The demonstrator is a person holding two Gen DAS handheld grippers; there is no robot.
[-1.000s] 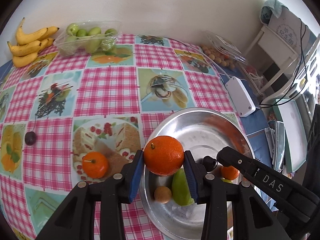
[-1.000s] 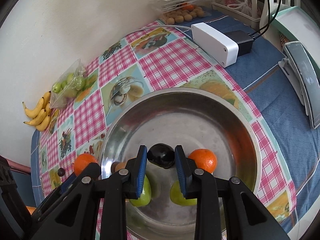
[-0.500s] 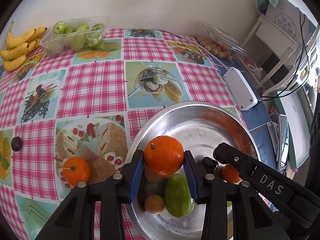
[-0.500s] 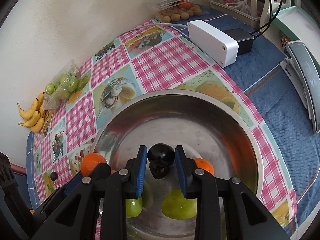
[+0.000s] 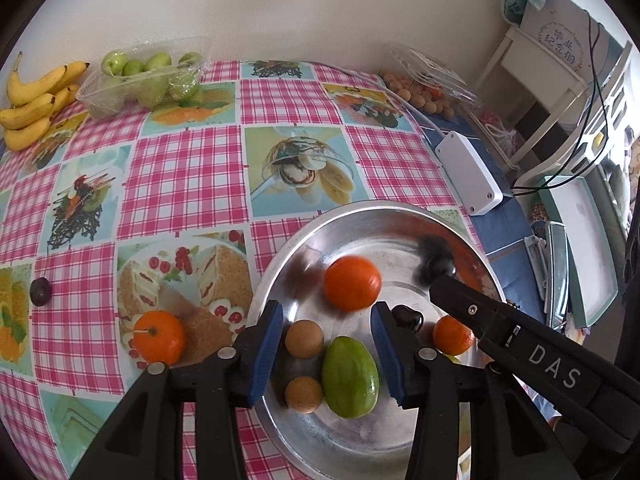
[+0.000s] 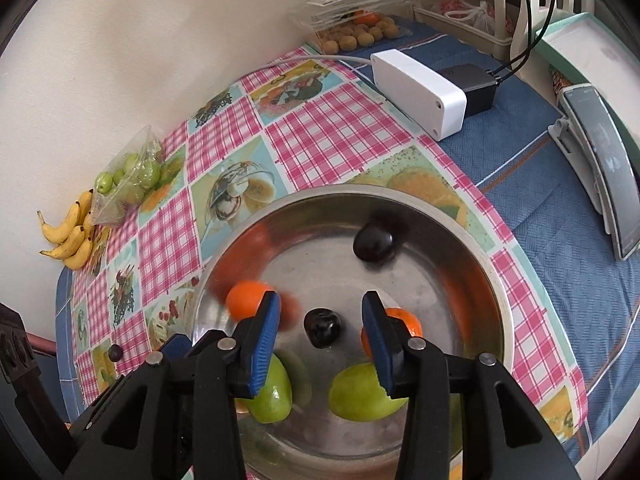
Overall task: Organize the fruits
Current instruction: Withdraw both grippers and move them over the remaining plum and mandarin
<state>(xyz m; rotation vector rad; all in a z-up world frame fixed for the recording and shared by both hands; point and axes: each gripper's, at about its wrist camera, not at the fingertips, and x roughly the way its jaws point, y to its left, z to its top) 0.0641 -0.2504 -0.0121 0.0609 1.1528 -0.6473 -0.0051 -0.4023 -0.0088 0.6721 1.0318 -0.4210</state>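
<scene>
My left gripper (image 5: 326,344) hangs over the steel bowl (image 5: 360,216), its jaws opening with nothing between the pads. The big orange (image 5: 352,282) it held is a blur inside the bowl, just beyond the fingertips. My right gripper (image 6: 320,344) is also opening. A dark plum (image 6: 322,327) sits between its fingers, free of both pads. A second, blurred dark shape (image 6: 374,242) shows by the bowl's far wall. In the bowl lie two green fruits (image 6: 360,392), a small orange (image 5: 452,334) and two brown balls (image 5: 304,338).
Left of the bowl, on the checked tablecloth, rest an orange (image 5: 159,336) and a plum (image 5: 41,291). Bananas (image 5: 32,108) and a tray of green fruit (image 5: 148,76) stand at the back left. A box of longans (image 5: 420,96) and a white box (image 5: 468,172) are at the right.
Both grippers opened. The big orange left the left gripper's pads and dropped into the bowl. The plum came free of the right gripper's pads.
</scene>
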